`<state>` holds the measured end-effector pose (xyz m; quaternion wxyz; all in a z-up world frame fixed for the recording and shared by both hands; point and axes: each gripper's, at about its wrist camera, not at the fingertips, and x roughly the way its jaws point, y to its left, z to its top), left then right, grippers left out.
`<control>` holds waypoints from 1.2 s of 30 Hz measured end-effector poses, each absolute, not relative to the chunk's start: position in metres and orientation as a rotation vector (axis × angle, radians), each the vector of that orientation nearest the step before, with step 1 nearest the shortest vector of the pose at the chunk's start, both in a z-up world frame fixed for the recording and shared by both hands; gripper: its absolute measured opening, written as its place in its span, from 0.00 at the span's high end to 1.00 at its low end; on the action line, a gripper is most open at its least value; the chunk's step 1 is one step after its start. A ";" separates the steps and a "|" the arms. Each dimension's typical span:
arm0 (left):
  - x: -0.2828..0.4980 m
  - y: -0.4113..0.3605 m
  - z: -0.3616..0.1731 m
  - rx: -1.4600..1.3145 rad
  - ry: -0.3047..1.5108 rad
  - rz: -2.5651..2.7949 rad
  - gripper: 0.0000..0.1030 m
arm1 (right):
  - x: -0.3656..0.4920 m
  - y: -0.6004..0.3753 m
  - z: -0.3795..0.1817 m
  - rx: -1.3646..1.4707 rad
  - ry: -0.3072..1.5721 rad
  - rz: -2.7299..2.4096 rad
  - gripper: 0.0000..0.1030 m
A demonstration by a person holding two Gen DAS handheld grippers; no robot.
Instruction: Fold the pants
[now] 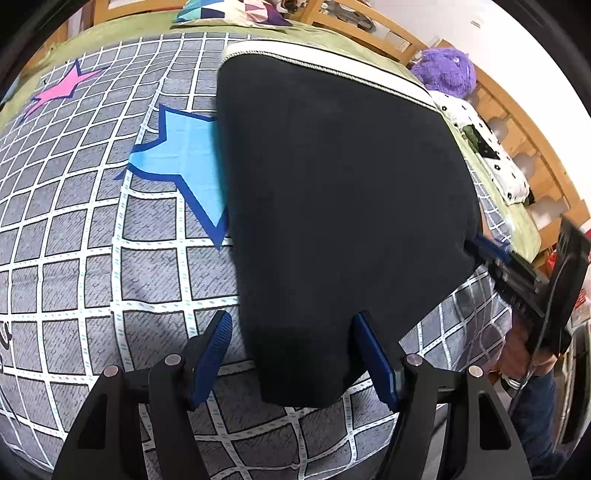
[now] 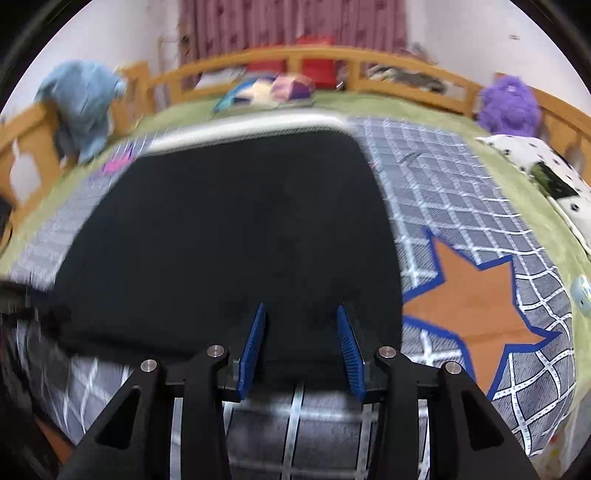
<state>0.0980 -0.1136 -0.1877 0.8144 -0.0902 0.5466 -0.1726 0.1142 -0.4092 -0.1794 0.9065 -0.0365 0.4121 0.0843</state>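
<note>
Black pants (image 1: 340, 206) lie folded flat on a grey checked bedspread (image 1: 85, 258), with a white waistband strip along the far edge. My left gripper (image 1: 295, 328) is open, its blue pads on either side of the near corner of the pants. The right gripper shows at the right edge of the left wrist view (image 1: 517, 273), at the pants' right side. In the right wrist view the pants (image 2: 229, 236) fill the middle and my right gripper (image 2: 301, 321) is open over their near edge. That view is motion-blurred.
The bedspread has a light blue star (image 1: 184, 158), a pink star (image 1: 62, 88) and an orange star (image 2: 476, 295). A wooden bed rail (image 2: 332, 59) runs round the bed. A purple plush toy (image 1: 447, 70), a white spotted cloth (image 1: 491, 155) and pillows (image 1: 229, 11) lie near the edges.
</note>
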 end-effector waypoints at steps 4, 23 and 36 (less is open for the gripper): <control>0.108 -0.113 -0.168 -0.124 1.108 -0.365 0.36 | 0.114 -0.422 -0.158 -0.066 0.863 0.230 0.61; 0.225 -0.102 -0.216 -0.439 1.127 -0.418 0.37 | 0.252 -0.474 -0.190 0.261 0.990 0.240 0.39; 0.228 -0.109 -0.175 -0.415 1.070 -0.416 0.78 | 0.233 -0.465 -0.170 0.244 0.929 0.204 0.85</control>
